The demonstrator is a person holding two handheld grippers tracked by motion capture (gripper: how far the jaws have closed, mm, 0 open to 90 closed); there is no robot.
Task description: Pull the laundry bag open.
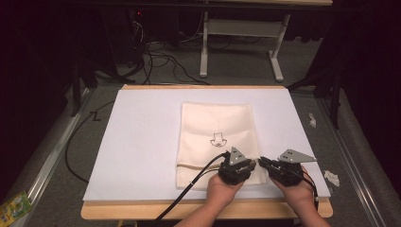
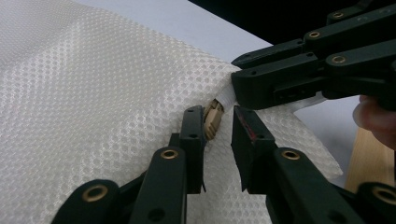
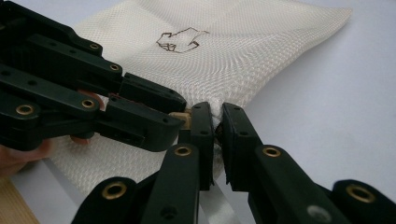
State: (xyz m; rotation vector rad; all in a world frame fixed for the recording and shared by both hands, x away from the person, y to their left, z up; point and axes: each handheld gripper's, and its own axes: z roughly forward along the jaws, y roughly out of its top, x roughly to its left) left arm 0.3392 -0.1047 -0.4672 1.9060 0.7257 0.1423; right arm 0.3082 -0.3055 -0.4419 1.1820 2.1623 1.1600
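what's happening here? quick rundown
A person works a cream mesh drawstring bag lying flat on a white sheet with two handheld grippers. The right gripper is pinched on the bag's near corner. The left gripper has its jaws narrowly apart around a tan cord stopper there.

The bag (image 1: 217, 137) is cream cloth, an open mesh weave with a faintly shiny, dimpled surface (plainest in the left gripper view), with a small tan plastic-looking toggle (image 2: 213, 120) at its edge. It lies on a smooth, matt white sheet (image 1: 142, 142) over a pale wooden table (image 1: 142, 210). The left gripper (image 1: 239, 165) and right gripper (image 1: 283, 166) have matt black plastic jaws with brass-coloured rivets.
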